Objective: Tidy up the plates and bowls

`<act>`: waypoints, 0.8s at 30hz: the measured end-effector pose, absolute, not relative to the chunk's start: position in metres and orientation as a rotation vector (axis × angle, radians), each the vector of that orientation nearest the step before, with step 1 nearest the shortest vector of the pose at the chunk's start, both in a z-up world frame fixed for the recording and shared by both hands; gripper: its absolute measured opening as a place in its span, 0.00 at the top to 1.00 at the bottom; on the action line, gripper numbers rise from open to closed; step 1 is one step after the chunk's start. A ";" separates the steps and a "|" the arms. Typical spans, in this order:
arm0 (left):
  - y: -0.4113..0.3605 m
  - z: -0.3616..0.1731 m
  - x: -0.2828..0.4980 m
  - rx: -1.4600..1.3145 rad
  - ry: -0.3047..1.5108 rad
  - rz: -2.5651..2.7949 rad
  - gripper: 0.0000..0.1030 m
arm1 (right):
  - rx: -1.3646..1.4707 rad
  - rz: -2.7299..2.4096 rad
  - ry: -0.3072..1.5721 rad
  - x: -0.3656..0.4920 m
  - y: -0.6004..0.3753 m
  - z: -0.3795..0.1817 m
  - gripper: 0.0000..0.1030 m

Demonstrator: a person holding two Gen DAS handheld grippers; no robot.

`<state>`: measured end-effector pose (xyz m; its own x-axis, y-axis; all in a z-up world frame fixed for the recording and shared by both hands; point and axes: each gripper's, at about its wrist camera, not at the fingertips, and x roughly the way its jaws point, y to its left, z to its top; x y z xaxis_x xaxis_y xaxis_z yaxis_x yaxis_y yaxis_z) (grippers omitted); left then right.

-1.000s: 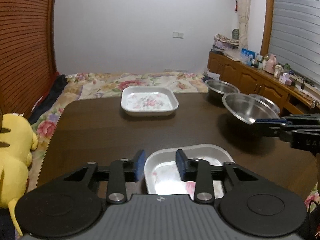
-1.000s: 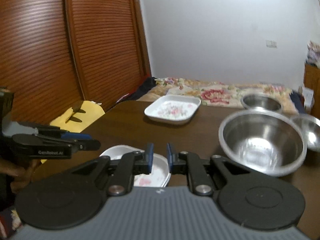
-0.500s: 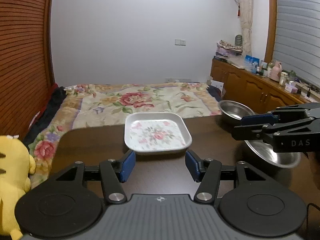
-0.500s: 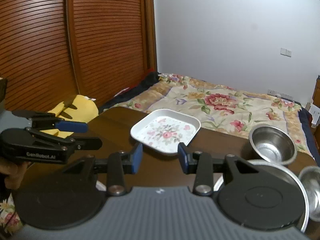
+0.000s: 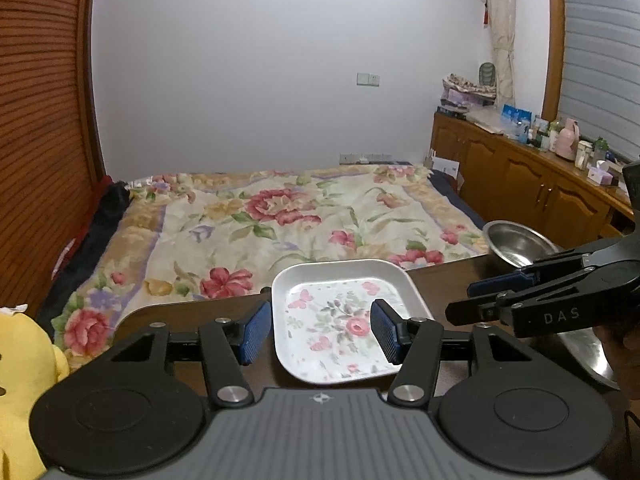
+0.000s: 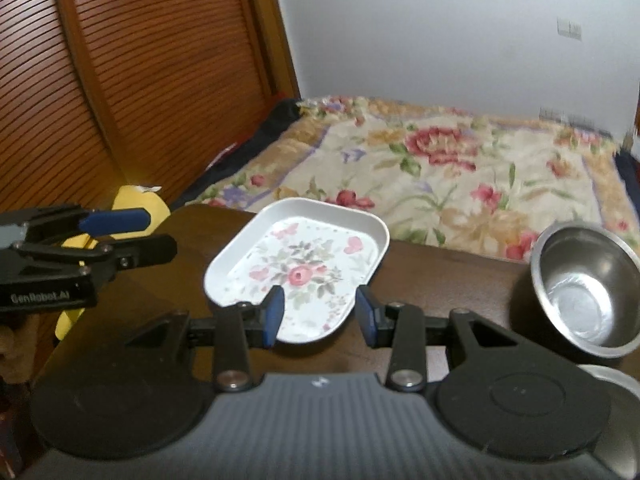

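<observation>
Both tongs (image 5: 318, 334) advanced; plate (image 5: 340, 320) lies lengthwise ahead.

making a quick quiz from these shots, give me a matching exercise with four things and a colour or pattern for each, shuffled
Things:
1. square plate
2. steel bowl
3. plush toy
4. table

Looks:
A. dark brown wood
B. yellow
C. white with pink flowers
D. shiny silver

Pairs: 1-C, 2-D, 3-B, 4-A
</observation>
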<state>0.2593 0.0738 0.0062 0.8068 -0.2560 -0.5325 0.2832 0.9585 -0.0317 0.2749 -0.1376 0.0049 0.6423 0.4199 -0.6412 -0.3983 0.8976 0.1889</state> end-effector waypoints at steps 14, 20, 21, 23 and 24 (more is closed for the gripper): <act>0.085 -0.037 0.317 0.012 0.659 -0.291 0.49 | -0.002 0.420 0.824 0.306 -0.128 -0.011 0.61; 0.089 -0.046 0.319 -0.001 0.683 -0.291 0.60 | -0.026 0.422 0.854 0.313 -0.124 -0.012 0.61; 0.089 -0.047 0.319 -0.001 0.686 -0.289 0.62 | -0.032 0.422 0.859 0.314 -0.122 -0.012 0.61; 0.090 -0.048 0.320 -0.005 0.689 -0.288 0.67 | -0.044 0.424 0.869 0.315 -0.120 -0.013 0.67; 0.091 -0.048 0.321 -0.009 0.692 -0.288 0.68 | -0.047 0.423 0.873 0.316 -0.120 -0.014 0.68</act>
<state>0.3207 0.0911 -0.0484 0.7324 -0.2646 -0.6274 0.2584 0.9605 -0.1035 0.3165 -0.1201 -0.0145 0.5653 0.3404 -0.7513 -0.3786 0.9163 0.1303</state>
